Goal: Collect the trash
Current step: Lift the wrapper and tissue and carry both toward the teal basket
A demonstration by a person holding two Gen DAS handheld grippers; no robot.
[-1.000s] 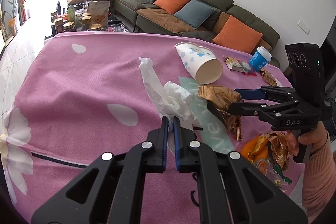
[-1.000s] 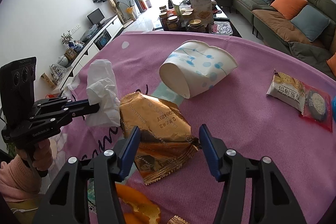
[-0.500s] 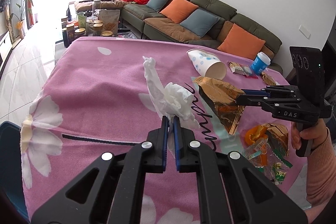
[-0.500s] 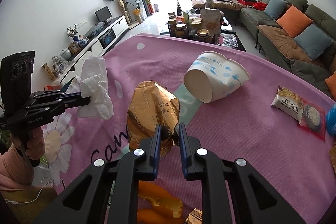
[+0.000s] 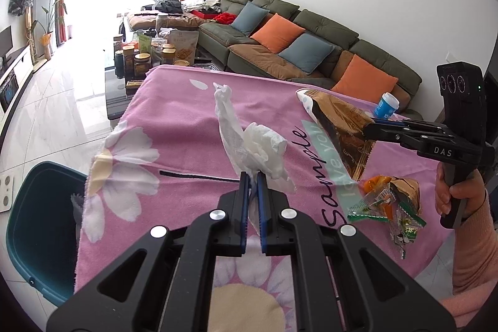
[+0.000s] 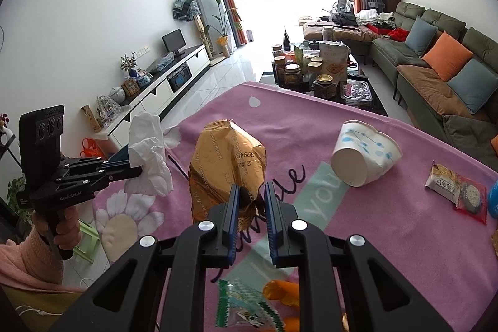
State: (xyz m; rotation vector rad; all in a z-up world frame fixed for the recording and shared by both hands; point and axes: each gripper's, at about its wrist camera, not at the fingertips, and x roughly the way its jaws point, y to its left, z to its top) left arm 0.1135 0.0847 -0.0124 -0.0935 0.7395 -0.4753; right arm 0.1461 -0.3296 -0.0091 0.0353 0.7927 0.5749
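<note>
My left gripper [image 5: 252, 176] is shut on a crumpled white tissue [image 5: 252, 142], which it holds up above the pink flowered cloth [image 5: 174, 126]. The same tissue [image 6: 149, 154] shows at the left of the right wrist view, in the left gripper [image 6: 138, 168]. My right gripper [image 6: 251, 192] is shut on a gold snack wrapper [image 6: 227, 167], lifted off the cloth [image 6: 295, 117]. In the left wrist view that wrapper [image 5: 342, 129] hangs from the right gripper [image 5: 372, 125]. A teal bin [image 5: 40, 226] stands on the floor left of the table.
A tipped paper cup [image 6: 364, 156], a biscuit packet [image 6: 454, 185] and a blue cup [image 5: 387, 106] lie on the cloth. Orange peel and green wrappers [image 5: 389, 204] sit near the front edge. A coffee table with jars [image 6: 311, 70] and a sofa [image 5: 311, 49] stand beyond.
The right gripper closed on the gold wrapper and lifted it off the cloth. The left gripper carried the tissue left and up, bringing the teal bin into view.
</note>
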